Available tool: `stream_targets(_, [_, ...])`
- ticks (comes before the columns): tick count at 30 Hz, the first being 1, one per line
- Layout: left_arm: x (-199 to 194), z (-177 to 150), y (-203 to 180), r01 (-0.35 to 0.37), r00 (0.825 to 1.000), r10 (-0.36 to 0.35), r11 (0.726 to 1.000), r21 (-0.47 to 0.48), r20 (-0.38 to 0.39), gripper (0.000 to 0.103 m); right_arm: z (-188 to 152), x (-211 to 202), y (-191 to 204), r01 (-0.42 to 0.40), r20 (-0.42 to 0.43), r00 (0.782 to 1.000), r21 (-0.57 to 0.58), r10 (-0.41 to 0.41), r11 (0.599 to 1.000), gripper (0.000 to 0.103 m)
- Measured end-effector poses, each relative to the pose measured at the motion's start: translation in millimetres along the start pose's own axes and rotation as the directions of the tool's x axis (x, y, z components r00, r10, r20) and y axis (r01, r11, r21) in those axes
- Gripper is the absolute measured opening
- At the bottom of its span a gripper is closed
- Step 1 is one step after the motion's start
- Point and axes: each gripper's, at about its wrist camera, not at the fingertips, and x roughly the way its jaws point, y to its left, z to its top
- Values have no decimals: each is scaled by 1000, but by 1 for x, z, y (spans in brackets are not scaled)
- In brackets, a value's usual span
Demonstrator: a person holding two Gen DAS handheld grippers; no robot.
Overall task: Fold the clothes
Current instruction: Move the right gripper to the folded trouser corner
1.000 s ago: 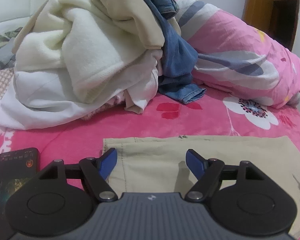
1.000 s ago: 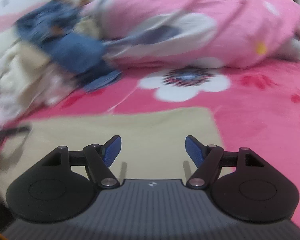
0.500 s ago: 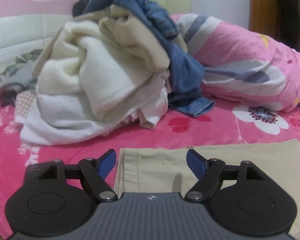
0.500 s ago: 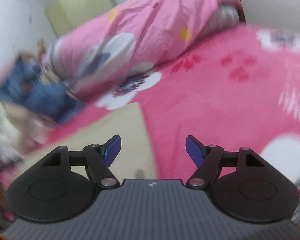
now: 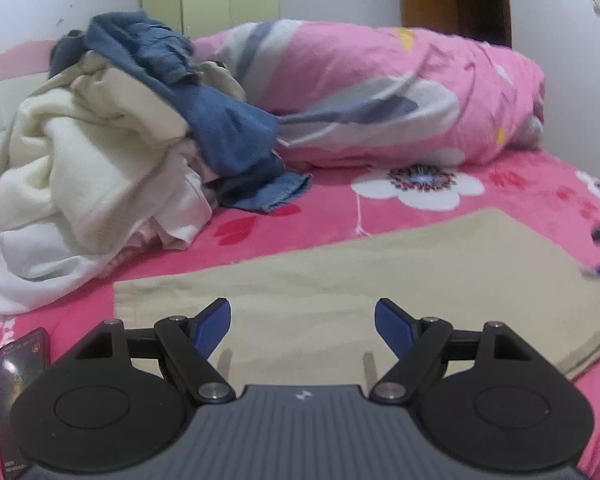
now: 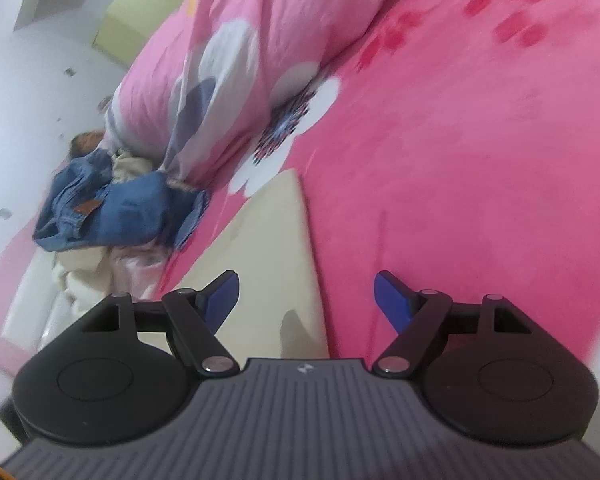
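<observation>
The left gripper [image 5: 302, 326] is hanging low over the folded beige cloth [image 5: 364, 280], and its blue fingers [image 5: 212, 326] are spread wide apart, holding nothing. The right gripper [image 6: 305, 300] is also wide open and holding nothing; its fingers [image 6: 392, 304] are sitting over the right edge of the beige cloth [image 6: 268, 248], one over the cloth and one over the pink bed [image 6: 480, 160].

The beige cloth is lying flat on the bed, in front of the pile of clothes [image 5: 100, 152] with the blue jeans [image 5: 220, 128] on top. A rolled pink quilt [image 5: 400, 96] is lying behind it. A dark phone [image 5: 20, 364] is lying on the bed by the left gripper.

Half a second ago the left view was facing the pile; now it is turned more to the right, showing more of the quilt. The right view is tilting more now, and the cloth edge is nearer to its fingers.

The jeans are showing a small brown patch [image 6: 87, 208], but its writing is too blurry to read.
</observation>
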Motion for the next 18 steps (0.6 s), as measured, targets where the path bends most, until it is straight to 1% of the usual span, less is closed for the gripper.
stream_targets(2, [4, -2, -3, -12, 1000, 12, 1000, 14, -16, 80, 11, 12, -3, -44, -34, 998, -1, 44, 999, 75])
stream_targets(6, [14, -8, 0, -28, 998, 29, 1000, 8, -62, 80, 24, 29, -7, -104, -89, 991, -12, 103, 994, 75])
stream_targets(7, [17, -10, 1, -30, 997, 31, 1000, 6, -74, 81, 23, 30, -6, -111, -98, 989, -27, 107, 994, 75])
stream_targets(11, [18, -17, 2, -36, 997, 36, 999, 0, -70, 84, 18, 26, -5, -131, -126, 985, -72, 121, 989, 74])
stream_targets(16, [18, -19, 1, -35, 997, 35, 999, -4, -68, 85, 2, 18, 1, -137, -178, 977, -116, 115, 984, 74])
stream_targets(18, [18, -19, 1, -35, 997, 34, 999, -5, -68, 86, -5, 14, 2, -152, -209, 970, -131, 122, 980, 74])
